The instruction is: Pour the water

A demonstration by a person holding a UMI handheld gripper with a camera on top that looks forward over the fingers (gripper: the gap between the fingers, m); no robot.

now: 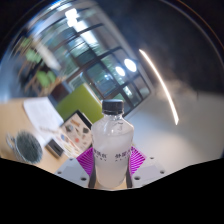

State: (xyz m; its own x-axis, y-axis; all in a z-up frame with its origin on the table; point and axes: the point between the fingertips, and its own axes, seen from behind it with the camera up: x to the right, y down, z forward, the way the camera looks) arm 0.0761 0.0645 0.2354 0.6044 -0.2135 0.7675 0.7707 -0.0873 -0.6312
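office, big windows behind, cluttered bench (40, 120) | tool (110, 160) clamped on bottle (111, 145), both pink pads (88, 158) pressing its sides, bottle upright | black cap (113, 105) on | risk: tipping capped pours nothing, loose squeeze slips

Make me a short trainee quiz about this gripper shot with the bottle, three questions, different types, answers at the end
1. True or false: the bottle lies flat on the table.
2. The bottle's cap is: A) black, B) red, C) missing?
3. Where is the bottle relative to the gripper fingers?

Key
1. False: it is upright and tilted along with the whole view.
2. A.
3. Between them, pink pads at both sides.
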